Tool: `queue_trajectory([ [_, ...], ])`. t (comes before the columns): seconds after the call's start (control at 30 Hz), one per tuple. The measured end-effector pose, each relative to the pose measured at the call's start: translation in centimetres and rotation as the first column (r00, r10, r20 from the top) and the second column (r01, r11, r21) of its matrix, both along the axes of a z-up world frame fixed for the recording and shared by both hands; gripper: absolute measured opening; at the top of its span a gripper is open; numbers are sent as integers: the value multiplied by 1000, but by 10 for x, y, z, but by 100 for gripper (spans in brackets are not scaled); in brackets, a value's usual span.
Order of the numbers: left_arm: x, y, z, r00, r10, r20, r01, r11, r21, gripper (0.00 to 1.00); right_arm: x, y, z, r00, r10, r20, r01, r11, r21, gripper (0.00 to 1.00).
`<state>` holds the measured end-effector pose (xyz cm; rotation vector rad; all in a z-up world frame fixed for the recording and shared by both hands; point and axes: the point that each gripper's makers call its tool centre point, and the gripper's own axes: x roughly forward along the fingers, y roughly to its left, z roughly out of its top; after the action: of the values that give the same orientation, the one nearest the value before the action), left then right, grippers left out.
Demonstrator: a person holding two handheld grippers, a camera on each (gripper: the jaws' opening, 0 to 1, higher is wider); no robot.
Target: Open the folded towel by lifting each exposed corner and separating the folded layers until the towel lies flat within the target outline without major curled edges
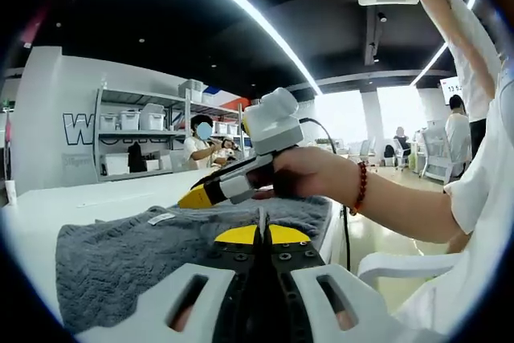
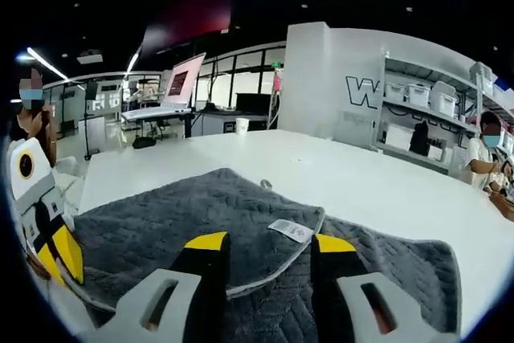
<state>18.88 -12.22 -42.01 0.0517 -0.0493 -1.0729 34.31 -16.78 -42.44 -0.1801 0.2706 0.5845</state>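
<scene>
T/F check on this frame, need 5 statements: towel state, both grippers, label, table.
1. The towel is grey. True.
2. The towel already lies fully flat in a single layer. False: in the right gripper view a folded layer with a pale edge still lies over the layer below.
3. The right gripper is open. True: its yellow-tipped jaws stand apart over the towel.
4. The left gripper is wide open. False: its jaws are together.
5. The white label sits near the edge of the upper fold. True.
6. The table is black. False: it is white.
</scene>
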Motion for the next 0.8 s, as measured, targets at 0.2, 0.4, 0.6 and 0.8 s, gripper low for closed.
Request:
queue_trajectory([
  [0.2,-1,-1,-1,1000,-2,2,2,1000,-3,2,7,5,-3,1000,8,-16,-8,1000,-7,36],
  [0.4,0,1,-2,1000,4,-3,-4,1000,-4,2,11,7,-3,1000,8,-21,-7,1000,18,35],
  [0.6,1,5,-2,1000,12,-4,-12,1000,-11,2,19,7,-5,1000,8,-30,-7,999,34,32],
  [0.8,3,9,-2,1000,20,-8,-20,1000,-19,2,29,2,-2,1000,-17,-6,17,1000,4,35],
])
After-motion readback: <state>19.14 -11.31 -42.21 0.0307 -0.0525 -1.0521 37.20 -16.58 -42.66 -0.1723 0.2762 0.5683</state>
